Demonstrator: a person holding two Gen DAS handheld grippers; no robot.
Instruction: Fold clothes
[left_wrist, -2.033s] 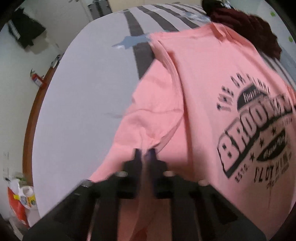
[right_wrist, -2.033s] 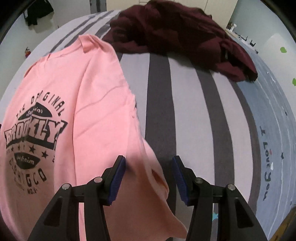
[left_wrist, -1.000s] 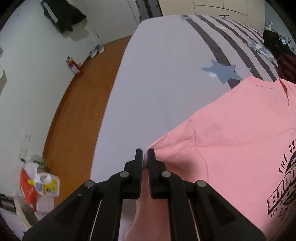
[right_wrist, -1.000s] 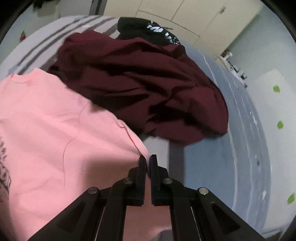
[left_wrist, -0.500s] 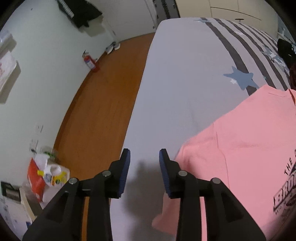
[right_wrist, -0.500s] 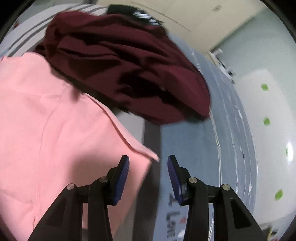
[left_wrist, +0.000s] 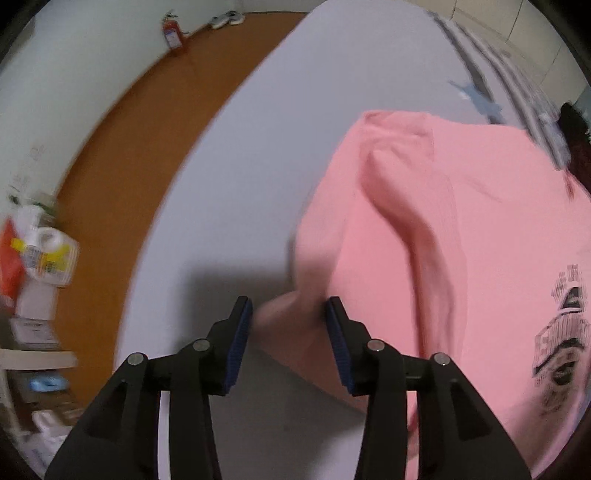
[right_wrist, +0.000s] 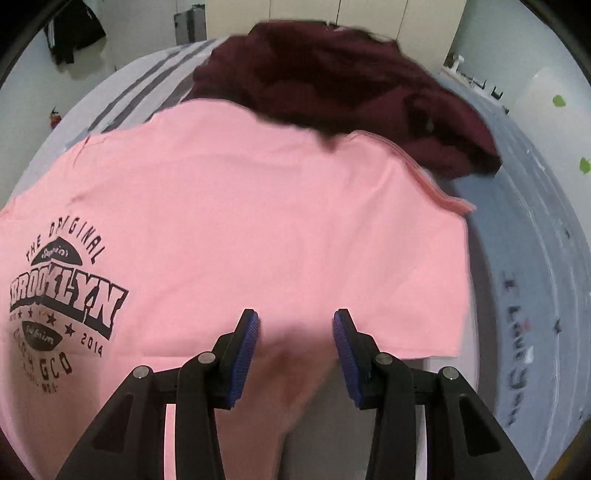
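A pink T-shirt (right_wrist: 240, 221) with a black "Brooklyn" print lies face up on the bed; it also shows in the left wrist view (left_wrist: 461, 229). Its left sleeve is rumpled into a ridge. My left gripper (left_wrist: 289, 317) is open, its jaws either side of a pink fold at the shirt's left edge. My right gripper (right_wrist: 295, 328) is open over the shirt's right side, with pink cloth between and below its jaws. Whether the fingers touch the cloth I cannot tell.
A dark maroon garment (right_wrist: 343, 92) is heaped at the far side, overlapping the pink shirt's top edge. The grey striped bedsheet (left_wrist: 229, 192) ends at the left over a wooden floor (left_wrist: 122, 155). Bottles and bags (left_wrist: 40, 254) stand on the floor.
Both grippers, shut on the sleeves a second ago, opened and let go. They have since drawn back and turned over the shirt's sides. The left sleeve now lies rumpled.
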